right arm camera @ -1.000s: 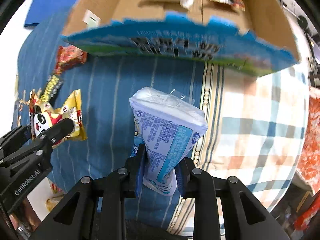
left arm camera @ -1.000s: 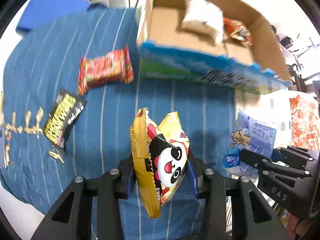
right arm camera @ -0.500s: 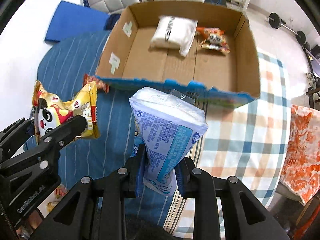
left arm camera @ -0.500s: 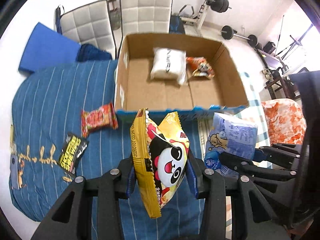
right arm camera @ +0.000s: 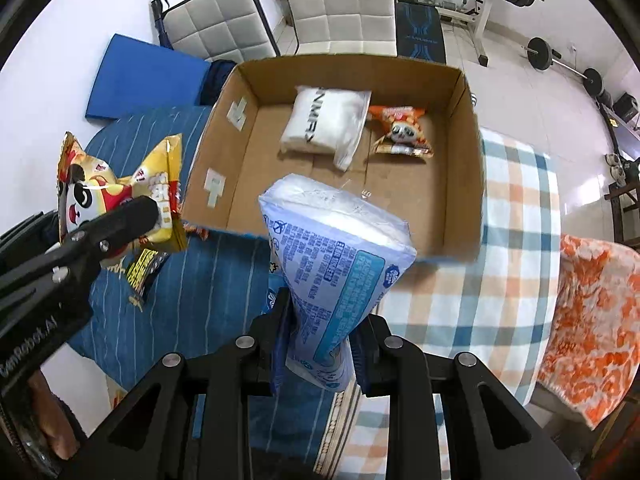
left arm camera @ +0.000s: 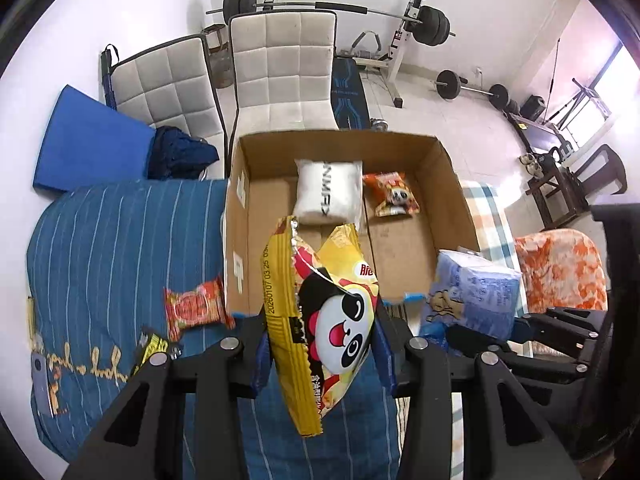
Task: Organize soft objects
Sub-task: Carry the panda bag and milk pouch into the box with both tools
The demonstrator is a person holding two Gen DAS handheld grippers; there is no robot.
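My left gripper [left arm camera: 320, 354] is shut on a yellow panda snack bag [left arm camera: 324, 312], held high over the near edge of an open cardboard box [left arm camera: 452, 184]. My right gripper [right arm camera: 318, 344] is shut on a blue-and-white tissue pack [right arm camera: 336, 256], also raised in front of the box [right arm camera: 474, 152]. The box holds a white pillow pack [right arm camera: 326, 124] and an orange panda snack [right arm camera: 400, 130]. The snack bag also shows in the right wrist view [right arm camera: 120, 192], the tissue pack in the left wrist view [left arm camera: 476, 292].
A red snack pack [left arm camera: 194, 308] and a black-and-yellow packet [left arm camera: 154, 350] lie on the blue striped cloth [left arm camera: 112, 240] left of the box. A plaid cloth [right arm camera: 516, 240] and an orange patterned cloth [right arm camera: 592, 320] lie to the right. Chairs and gym gear stand behind.
Both grippers have risen and pulled back with their packs, so the whole box and the room behind it have come into view.
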